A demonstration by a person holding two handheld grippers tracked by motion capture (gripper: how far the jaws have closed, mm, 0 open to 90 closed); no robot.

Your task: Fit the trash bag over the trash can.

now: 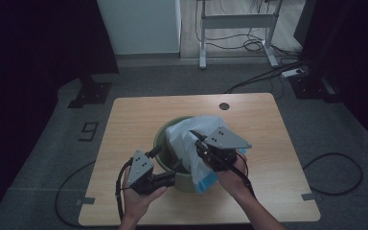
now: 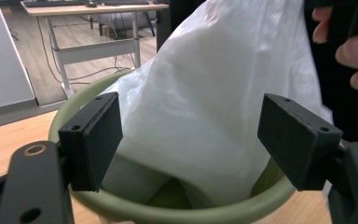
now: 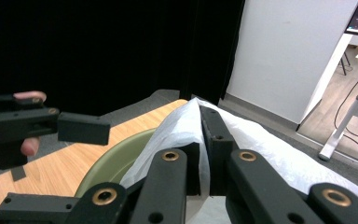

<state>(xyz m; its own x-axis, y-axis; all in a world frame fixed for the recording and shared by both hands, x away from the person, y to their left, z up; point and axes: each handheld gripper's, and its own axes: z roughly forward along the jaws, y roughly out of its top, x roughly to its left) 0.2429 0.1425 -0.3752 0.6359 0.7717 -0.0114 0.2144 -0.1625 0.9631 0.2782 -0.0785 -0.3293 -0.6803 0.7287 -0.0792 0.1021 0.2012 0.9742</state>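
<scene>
Nearest the person, the left gripper (image 1: 172,178) sits low at the front of the table (image 1: 134,120), held level and aimed at the near side of a green bin (image 1: 184,182). Its jaws stand wide apart with nothing pressed between them; in the left gripper view they straddle the near rim of the bin (image 2: 177,213), and the white plastic bag (image 2: 205,107) bulges up just beyond them without touching either pad. Right of it, the right gripper (image 1: 199,143) comes in from the person's right hand (image 1: 232,179) and reaches over the bin's rim. Its jaws are pinched tight on a fold of the bag (image 3: 186,123), which the right gripper view shows caught between the two pads, the film lifted into a peak there.

Most of the bag (image 1: 196,132) rises out of the bin's mouth and drapes over its right side, with a blue edge hanging by the right hand. It covers most of the opening, so the only bare rim is at the left and front. The bin stands near the table's middle, slightly toward the front edge, with bare wood on every side and widest at the back. A small dark round disc (image 1: 224,106) lies near the far edge. Beyond the table the floor carries cables (image 1: 268,76), a white desk frame (image 1: 237,28) and a dark stand (image 1: 91,88).
</scene>
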